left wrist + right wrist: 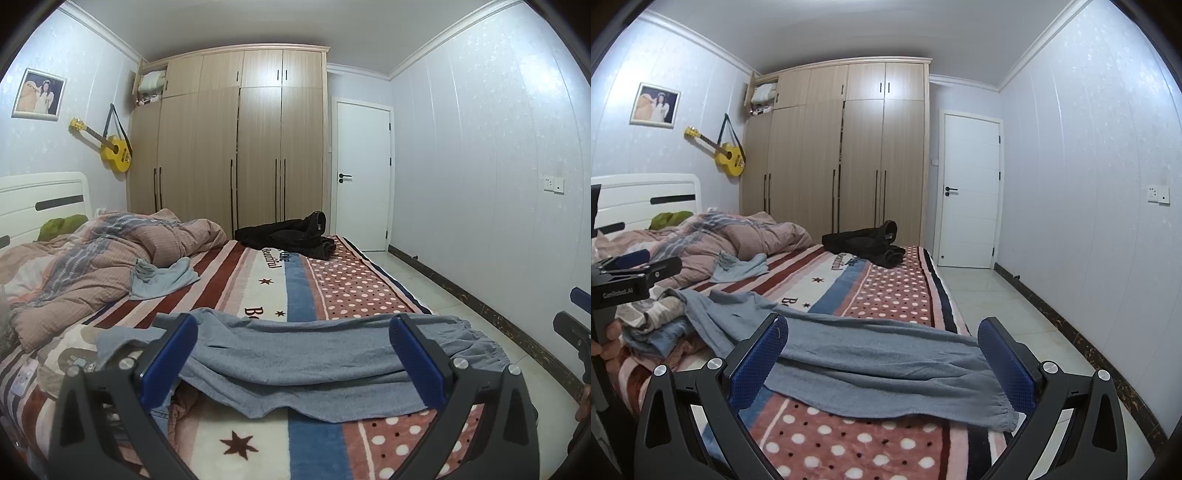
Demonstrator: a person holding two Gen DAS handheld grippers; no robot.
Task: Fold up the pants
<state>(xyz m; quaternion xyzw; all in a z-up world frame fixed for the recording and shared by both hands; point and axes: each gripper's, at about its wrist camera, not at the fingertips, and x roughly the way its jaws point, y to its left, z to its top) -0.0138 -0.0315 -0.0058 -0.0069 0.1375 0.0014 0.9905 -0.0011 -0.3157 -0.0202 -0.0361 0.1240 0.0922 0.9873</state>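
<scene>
Grey-blue pants lie spread across the near end of the patterned bed. In the right wrist view the pants run from a heap at the left to an elastic cuff near the bed's right edge. My left gripper is open, its blue pads on either side of the cloth, just above it. My right gripper is open above the pant leg near the cuff. The right gripper's tip shows at the left view's right edge; the left gripper shows at the right view's left edge.
A rumpled pink duvet fills the bed's left. A pale blue garment lies beside it. Dark clothes sit at the far end. More crumpled clothes lie by the pants. Tiled floor, wardrobe and door stand beyond.
</scene>
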